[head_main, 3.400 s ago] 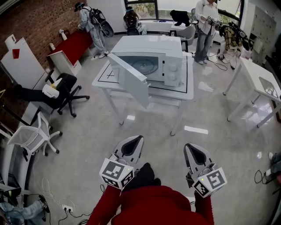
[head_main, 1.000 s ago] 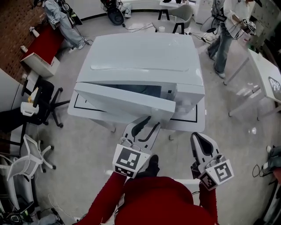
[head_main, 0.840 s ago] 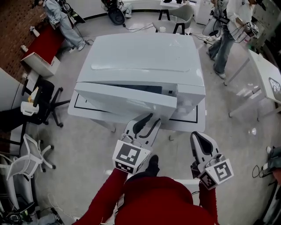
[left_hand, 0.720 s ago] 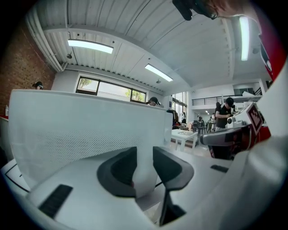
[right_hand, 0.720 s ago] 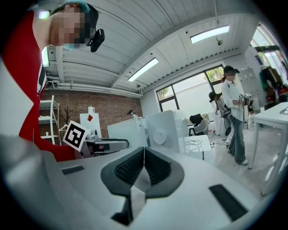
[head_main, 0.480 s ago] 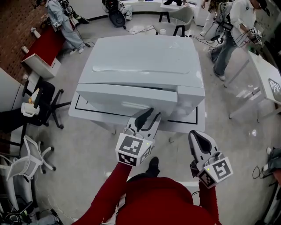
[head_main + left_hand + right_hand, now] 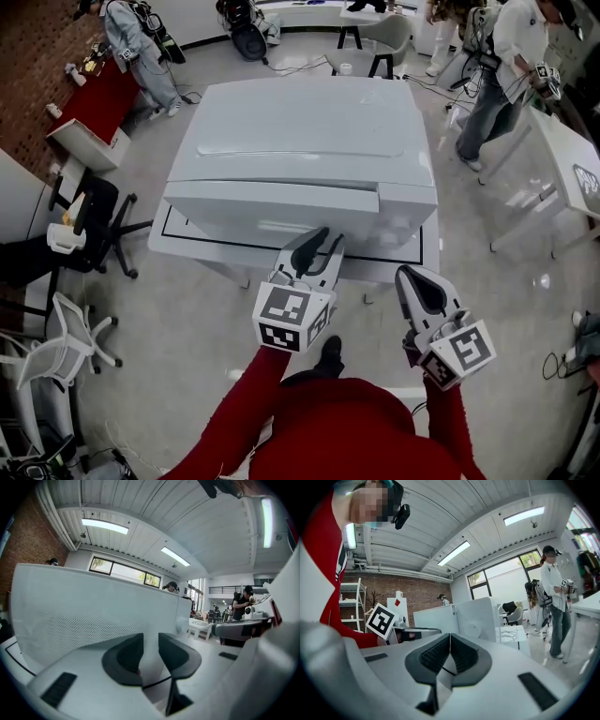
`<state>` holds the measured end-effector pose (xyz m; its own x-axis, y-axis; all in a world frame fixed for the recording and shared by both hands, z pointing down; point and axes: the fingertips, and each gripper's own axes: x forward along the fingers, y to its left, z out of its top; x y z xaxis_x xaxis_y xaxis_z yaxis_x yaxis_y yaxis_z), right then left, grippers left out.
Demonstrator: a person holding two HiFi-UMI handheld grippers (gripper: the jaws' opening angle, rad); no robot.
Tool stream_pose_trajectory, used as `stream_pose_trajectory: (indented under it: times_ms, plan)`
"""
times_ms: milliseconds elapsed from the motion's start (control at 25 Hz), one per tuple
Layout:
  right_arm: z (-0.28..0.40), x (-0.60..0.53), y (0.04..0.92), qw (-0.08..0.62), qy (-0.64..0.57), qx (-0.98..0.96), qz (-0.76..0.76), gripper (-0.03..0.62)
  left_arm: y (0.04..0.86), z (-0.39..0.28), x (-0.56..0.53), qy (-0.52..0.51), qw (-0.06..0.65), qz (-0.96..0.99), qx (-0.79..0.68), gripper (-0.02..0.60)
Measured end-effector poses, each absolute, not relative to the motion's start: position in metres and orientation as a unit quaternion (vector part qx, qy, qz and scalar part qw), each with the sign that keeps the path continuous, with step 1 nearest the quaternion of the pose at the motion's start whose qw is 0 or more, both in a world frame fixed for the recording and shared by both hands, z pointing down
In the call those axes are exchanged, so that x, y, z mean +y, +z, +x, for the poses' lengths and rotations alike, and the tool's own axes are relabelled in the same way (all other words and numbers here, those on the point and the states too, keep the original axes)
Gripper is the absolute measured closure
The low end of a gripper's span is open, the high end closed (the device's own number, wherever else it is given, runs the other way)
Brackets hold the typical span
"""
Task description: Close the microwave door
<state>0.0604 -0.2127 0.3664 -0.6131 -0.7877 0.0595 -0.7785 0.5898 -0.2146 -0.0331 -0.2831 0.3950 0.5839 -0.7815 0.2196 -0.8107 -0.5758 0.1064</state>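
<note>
Pale glossy floor (image 7: 178,319) under me, white table (image 7: 187,246) just ahead. My right gripper (image 7: 418,277) hangs nearest, jaws pressed together on nothing. The left gripper (image 7: 319,242) has its tips at the microwave door (image 7: 272,199), jaws narrowing with nothing between them. A second ago that door angled outward; now the smooth white panel lies nearly flush on the boxy microwave (image 7: 309,122).

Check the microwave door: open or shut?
Shut or nearly: the door lies flush with the microwave front, no cavity showing. Latched, cannot tell.
</note>
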Motion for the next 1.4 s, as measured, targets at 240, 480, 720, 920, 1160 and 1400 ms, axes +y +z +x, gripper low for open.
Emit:
stream_pose_trajectory:
  times_ms: [240,480,720,920,1160,1400]
  plan:
    - [0.056,-0.22,0.374,-0.003,-0.1,0.891,-0.442,0.579,0.396,-0.032,-0.288,0.071,0.106,0.882,-0.454,0.472]
    - [0.05,-0.227,0.372,-0.005,-0.099,0.893,-0.439,0.579,0.395,-0.033,-0.291,0.07,0.108,0.877,-0.462,0.48]
    - [0.044,-0.237,0.376,-0.012,-0.094,0.895,-0.436,0.579,0.395,-0.032,-0.292,0.072,0.107,0.876,-0.466,0.495]
    - [0.036,-0.244,0.376,-0.009,-0.089,0.897,-0.432,0.579,0.396,-0.032,-0.292,0.074,0.102,0.874,-0.47,0.502]
    - [0.031,-0.251,0.378,-0.015,-0.089,0.896,-0.434,0.579,0.398,-0.032,-0.301,0.077,0.104,0.871,-0.475,0.509]
    - [0.031,-0.258,0.383,-0.024,-0.091,0.893,-0.439,0.579,0.401,-0.034,-0.304,0.069,0.113,0.868,-0.478,0.529]
